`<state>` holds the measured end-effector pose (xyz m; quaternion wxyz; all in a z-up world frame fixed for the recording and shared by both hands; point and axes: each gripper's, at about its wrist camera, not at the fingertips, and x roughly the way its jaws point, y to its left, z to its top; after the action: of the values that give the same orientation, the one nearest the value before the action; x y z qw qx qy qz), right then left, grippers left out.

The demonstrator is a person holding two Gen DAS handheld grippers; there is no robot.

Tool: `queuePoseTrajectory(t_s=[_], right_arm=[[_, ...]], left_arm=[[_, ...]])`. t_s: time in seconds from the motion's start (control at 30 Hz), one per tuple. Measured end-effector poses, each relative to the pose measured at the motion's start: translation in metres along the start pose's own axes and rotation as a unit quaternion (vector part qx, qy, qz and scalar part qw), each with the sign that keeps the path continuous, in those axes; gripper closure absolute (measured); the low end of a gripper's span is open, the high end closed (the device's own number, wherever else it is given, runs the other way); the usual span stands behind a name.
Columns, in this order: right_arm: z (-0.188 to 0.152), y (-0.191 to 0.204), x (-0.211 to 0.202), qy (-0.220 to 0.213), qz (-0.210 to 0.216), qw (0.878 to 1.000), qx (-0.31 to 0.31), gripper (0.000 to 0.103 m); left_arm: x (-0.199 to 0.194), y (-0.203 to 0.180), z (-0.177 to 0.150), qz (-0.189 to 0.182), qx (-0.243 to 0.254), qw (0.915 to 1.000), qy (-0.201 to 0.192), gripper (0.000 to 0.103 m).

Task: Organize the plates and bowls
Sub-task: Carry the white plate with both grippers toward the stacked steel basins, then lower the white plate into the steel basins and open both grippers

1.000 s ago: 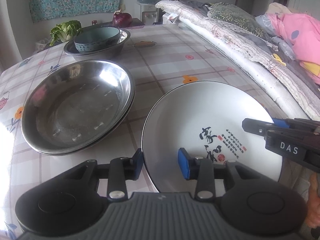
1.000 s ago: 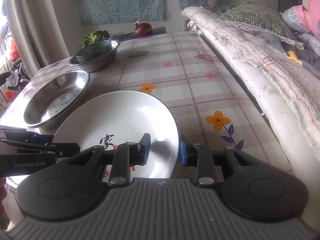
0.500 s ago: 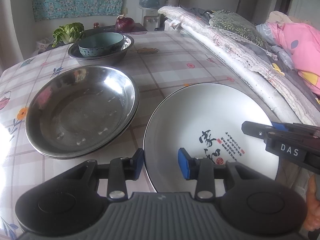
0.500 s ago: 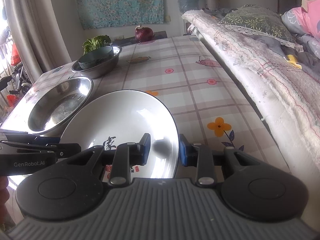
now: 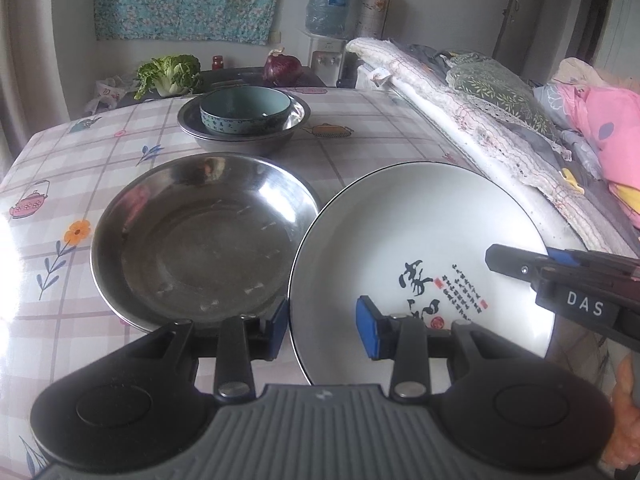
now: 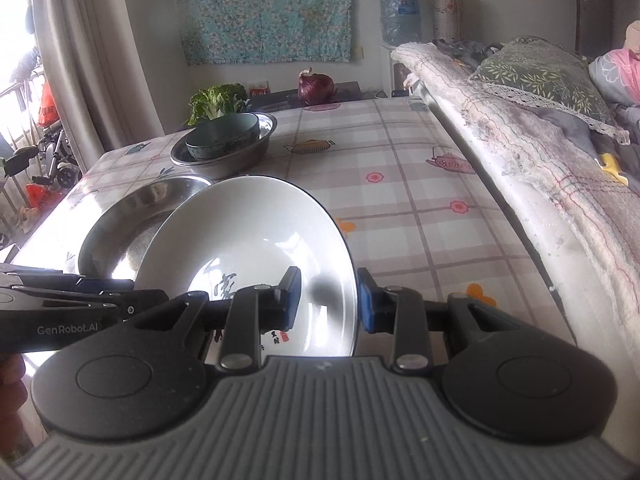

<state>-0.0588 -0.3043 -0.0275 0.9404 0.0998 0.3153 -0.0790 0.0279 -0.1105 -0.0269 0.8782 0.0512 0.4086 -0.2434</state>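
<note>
The white plate (image 5: 420, 232) (lower centre) is gripped at opposite rims by the left claw (image 5: 323, 324) and right claw (image 6: 329, 300), above the desk (image 6: 400, 184).

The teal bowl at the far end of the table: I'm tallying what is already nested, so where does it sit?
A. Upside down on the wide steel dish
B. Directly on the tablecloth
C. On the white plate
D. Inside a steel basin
D: the teal bowl sits upright inside the deeper steel basin, beyond the wide steel dish and apart from the white plate.
</note>
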Motion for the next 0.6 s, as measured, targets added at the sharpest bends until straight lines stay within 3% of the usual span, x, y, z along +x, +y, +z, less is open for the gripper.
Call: queuePoseTrajectory(t_s=[0.6], right_arm=[[0.041, 0.061, 0.028, -0.005, 0.034, 0.999, -0.026, 0.074]], left_arm=[[-0.015, 0.062, 0.014, 0.016, -0.058, 0.9977, -0.032, 0.065]])
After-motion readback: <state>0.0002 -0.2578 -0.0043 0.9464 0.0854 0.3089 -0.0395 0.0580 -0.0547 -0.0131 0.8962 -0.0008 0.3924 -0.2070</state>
